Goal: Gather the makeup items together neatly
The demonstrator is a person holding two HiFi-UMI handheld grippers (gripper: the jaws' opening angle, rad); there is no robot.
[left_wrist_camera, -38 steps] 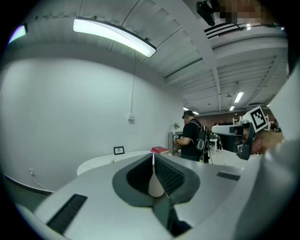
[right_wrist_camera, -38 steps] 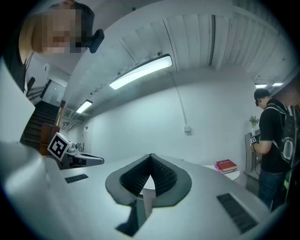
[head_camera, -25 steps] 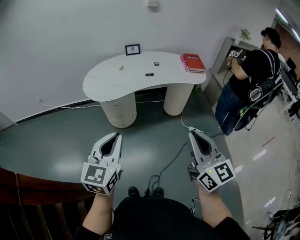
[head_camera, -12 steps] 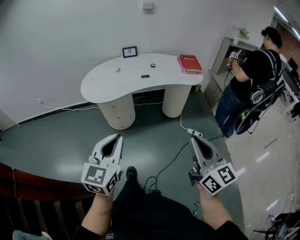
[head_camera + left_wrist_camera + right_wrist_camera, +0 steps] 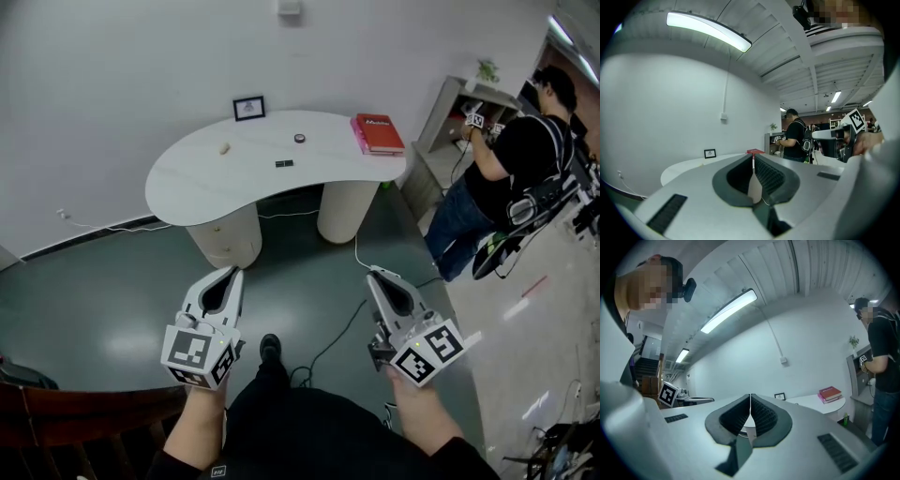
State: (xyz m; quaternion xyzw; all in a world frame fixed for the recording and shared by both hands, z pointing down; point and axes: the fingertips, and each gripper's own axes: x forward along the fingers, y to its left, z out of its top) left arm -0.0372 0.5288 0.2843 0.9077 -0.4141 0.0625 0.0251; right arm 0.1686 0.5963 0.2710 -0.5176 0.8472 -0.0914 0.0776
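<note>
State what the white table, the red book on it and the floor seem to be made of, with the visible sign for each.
Table: probably painted or laminated board; even matt white, no grain showing.
Red book: likely a card cover over paper; flat red face with pale print.
Floor: perhaps sealed concrete or vinyl; smooth grey-green with soft light reflections.

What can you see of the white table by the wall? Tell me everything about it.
The white table has a smooth, curved, kidney-shaped top on two thick round cream pedestals. It stands on the dark floor close to the white wall. On it rest a small framed picture at the back, a red book at its right end, and three small things spread apart: a pale lump, a dark round piece and a flat black piece.
</note>
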